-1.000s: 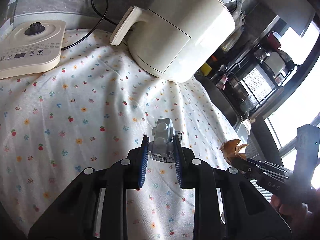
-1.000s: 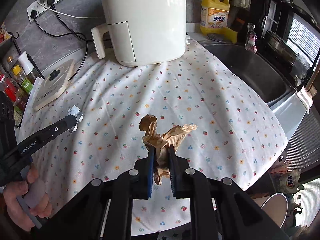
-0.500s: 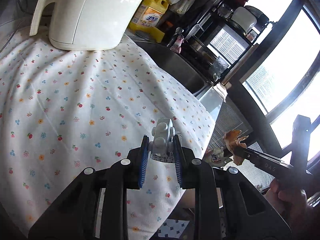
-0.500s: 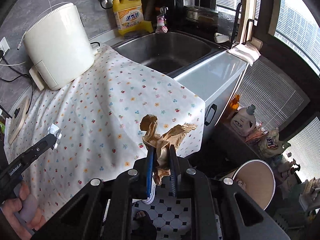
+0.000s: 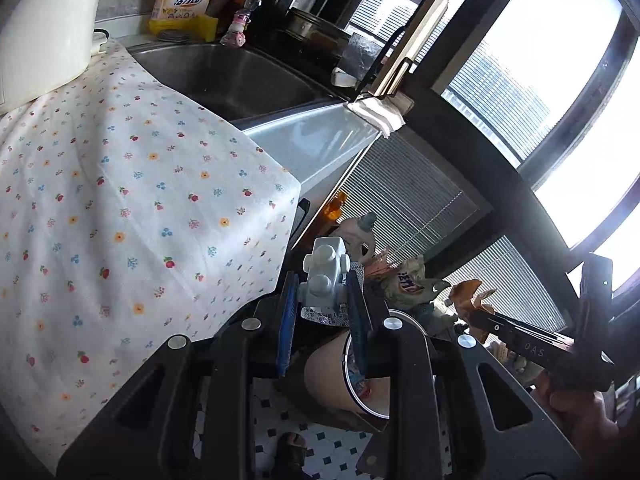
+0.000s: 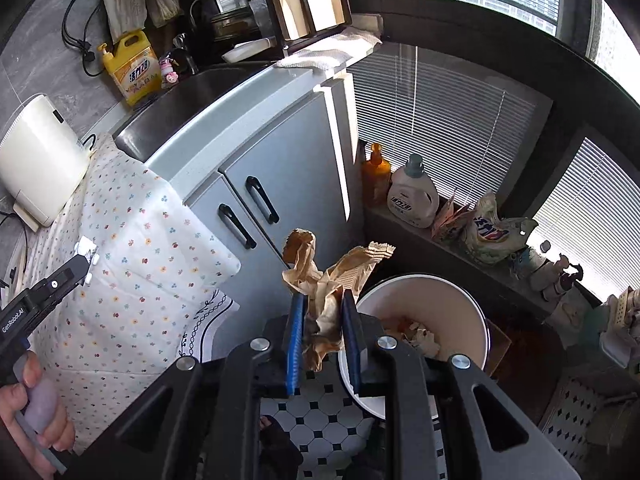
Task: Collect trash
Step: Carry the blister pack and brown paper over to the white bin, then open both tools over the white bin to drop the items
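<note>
Both grippers are out past the edge of the flowered cloth (image 5: 132, 184), over the tiled floor (image 6: 320, 416) in front of the cabinet doors (image 6: 280, 184). The left gripper (image 5: 323, 308) has its jaws clamped on a small white plastic blister pack (image 5: 324, 276), held upright between the blue pads. The right gripper (image 6: 323, 332) has its jaws clamped on crumpled brown paper (image 6: 324, 280), just beside the rim of the bin (image 6: 424, 312). The right view shows scraps inside the bin; in the left view the fingers mostly cover the bin (image 5: 332, 376).
</note>
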